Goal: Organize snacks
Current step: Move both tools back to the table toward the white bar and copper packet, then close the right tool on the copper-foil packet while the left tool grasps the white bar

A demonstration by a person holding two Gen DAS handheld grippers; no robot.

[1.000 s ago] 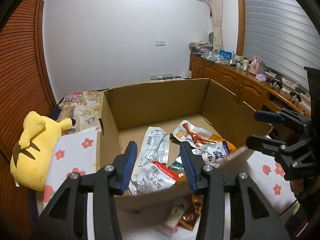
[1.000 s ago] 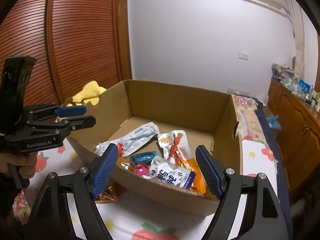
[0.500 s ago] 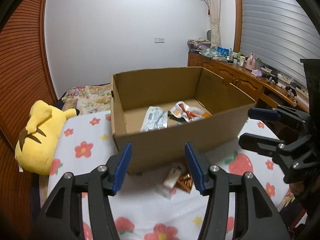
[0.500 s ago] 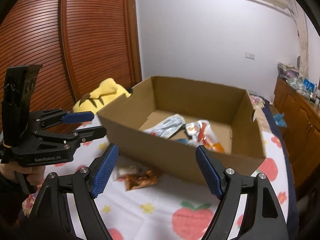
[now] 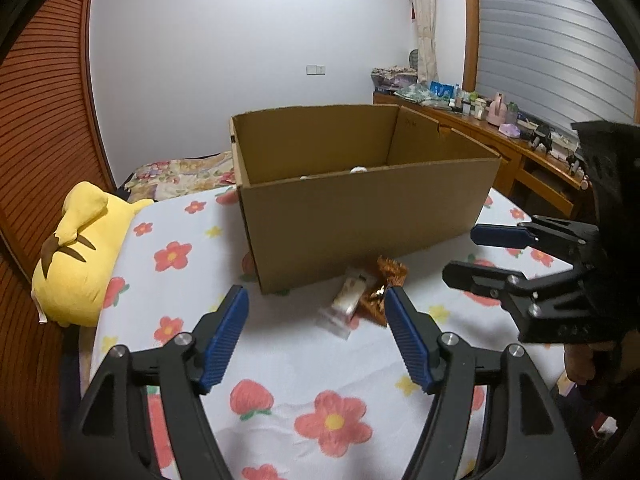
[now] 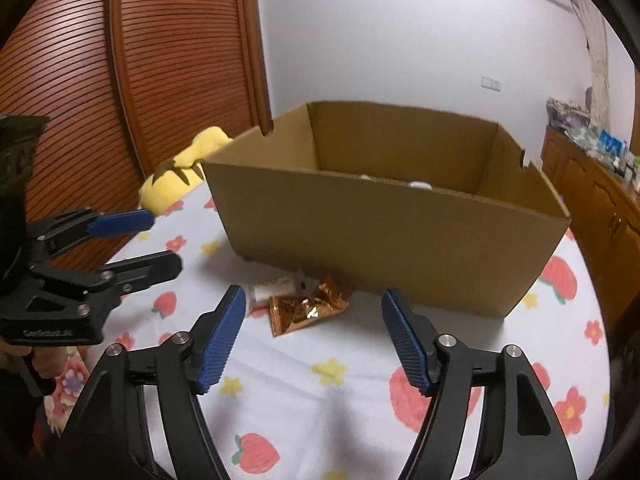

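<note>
Left wrist view. The left gripper (image 5: 316,318) has pulled back and dropped: a second ago it looked down into the cardboard box (image 5: 360,224) at the packets on its floor, now it sees the box's outer front wall, with only two pale packet tops showing over the rim. Its jaws have just been opening and stand moderately wide, with nothing between the pads. Ahead of them, on the flowered bedsheet (image 5: 280,360) against the foot of the box, lie a white snack packet (image 5: 348,300) and a copper foil packet (image 5: 384,288), touching one another. The right gripper (image 5: 484,252) shows at the right edge, empty. A yellow plush toy (image 5: 76,256) lies to the left.

Right wrist view. The right gripper (image 6: 312,316) has made the same retreat — the box interior is gone from sight, the front wall of the cardboard box (image 6: 380,248) fills the middle. Its jaws have just been closing a little but remain well apart, holding nothing. The copper foil packet (image 6: 308,308) sits just beyond the pads, the white snack packet (image 6: 272,290) beside it. The left gripper (image 6: 152,240) is at the left, a hand below it.

Judgement — both tools have left the box and are lining up on the two loose packets, probably the last to go in.
</note>
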